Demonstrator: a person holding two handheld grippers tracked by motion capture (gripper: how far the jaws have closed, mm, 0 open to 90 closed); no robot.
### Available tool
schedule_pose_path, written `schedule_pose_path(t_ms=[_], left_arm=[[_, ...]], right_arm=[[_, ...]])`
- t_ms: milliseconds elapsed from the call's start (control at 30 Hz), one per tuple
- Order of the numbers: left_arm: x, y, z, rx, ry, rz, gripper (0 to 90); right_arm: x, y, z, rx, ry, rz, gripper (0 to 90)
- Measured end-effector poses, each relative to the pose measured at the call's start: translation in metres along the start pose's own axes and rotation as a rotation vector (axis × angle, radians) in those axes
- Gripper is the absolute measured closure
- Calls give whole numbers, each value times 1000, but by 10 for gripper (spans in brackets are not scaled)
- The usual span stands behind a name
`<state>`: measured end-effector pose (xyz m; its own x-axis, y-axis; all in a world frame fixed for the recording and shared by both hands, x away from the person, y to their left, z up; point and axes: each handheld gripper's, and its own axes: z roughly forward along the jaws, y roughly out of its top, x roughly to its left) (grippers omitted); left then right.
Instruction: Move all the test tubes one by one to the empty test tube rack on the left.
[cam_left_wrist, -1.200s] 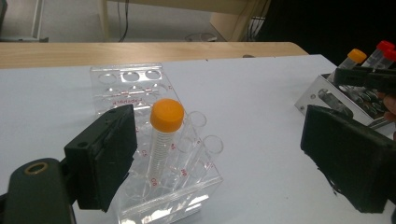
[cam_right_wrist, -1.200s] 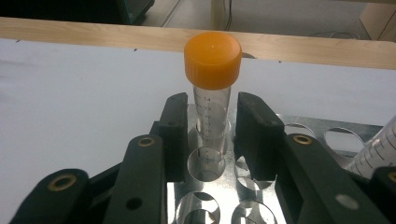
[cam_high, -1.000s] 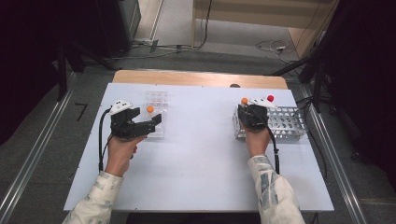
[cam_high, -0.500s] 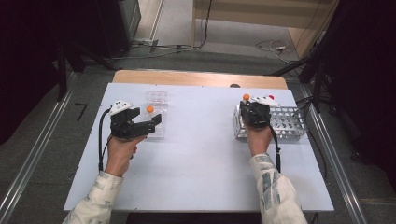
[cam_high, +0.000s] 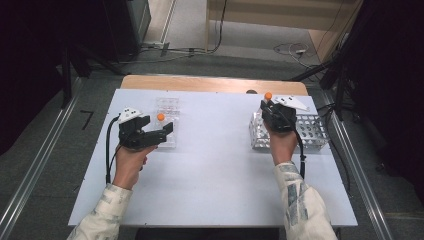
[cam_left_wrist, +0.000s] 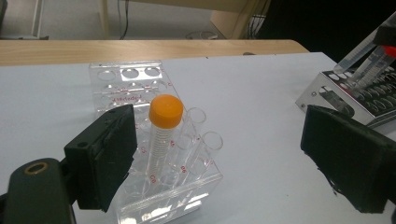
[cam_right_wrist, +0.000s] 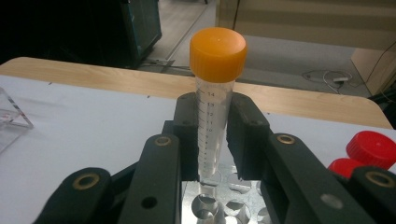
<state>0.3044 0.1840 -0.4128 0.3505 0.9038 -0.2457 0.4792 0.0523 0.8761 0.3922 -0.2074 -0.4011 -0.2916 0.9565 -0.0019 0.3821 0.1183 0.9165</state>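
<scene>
My right gripper (cam_right_wrist: 215, 135) is shut on a clear graduated tube with an orange cap (cam_right_wrist: 215, 93), held upright with its tip just above the holes of the metal rack (cam_right_wrist: 219, 207). From the high view the right gripper (cam_high: 270, 107) hovers over the left end of the metal rack (cam_high: 312, 132), the tube's orange cap (cam_high: 268, 95) on top. My left gripper (cam_left_wrist: 224, 154) stands open beside the clear acrylic rack (cam_left_wrist: 140, 88), one pad against its near left corner. A second orange-capped tube (cam_left_wrist: 163, 121) stands in that rack. In the high view the left gripper (cam_high: 167, 131) lies level at the clear rack (cam_high: 167, 106).
Two red-capped tubes (cam_right_wrist: 371, 148) stand in the metal rack to the right of the held tube. Several empty clear tubes (cam_left_wrist: 201, 140) sit in the acrylic rack. A wooden strip (cam_high: 210, 84) borders the white table's far edge.
The right gripper has risen with the orange-capped tube, drawing it up out of the metal rack. The left hand has stayed where it was.
</scene>
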Motion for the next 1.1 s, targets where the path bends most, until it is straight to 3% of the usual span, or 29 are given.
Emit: schedule_pose_path(t_ms=[300, 600, 1100], left_arm=[[-1, 0, -1, -3, 6, 2, 111], [-3, 0, -1, -1, 6, 8, 111], [-18, 1, -2, -5, -8, 38, 110]], right_arm=[[8, 1, -15, -18, 63, -19, 718], [31, -11, -26, -7, 178, -52, 718], [69, -32, -32, 33, 318, -106, 718]])
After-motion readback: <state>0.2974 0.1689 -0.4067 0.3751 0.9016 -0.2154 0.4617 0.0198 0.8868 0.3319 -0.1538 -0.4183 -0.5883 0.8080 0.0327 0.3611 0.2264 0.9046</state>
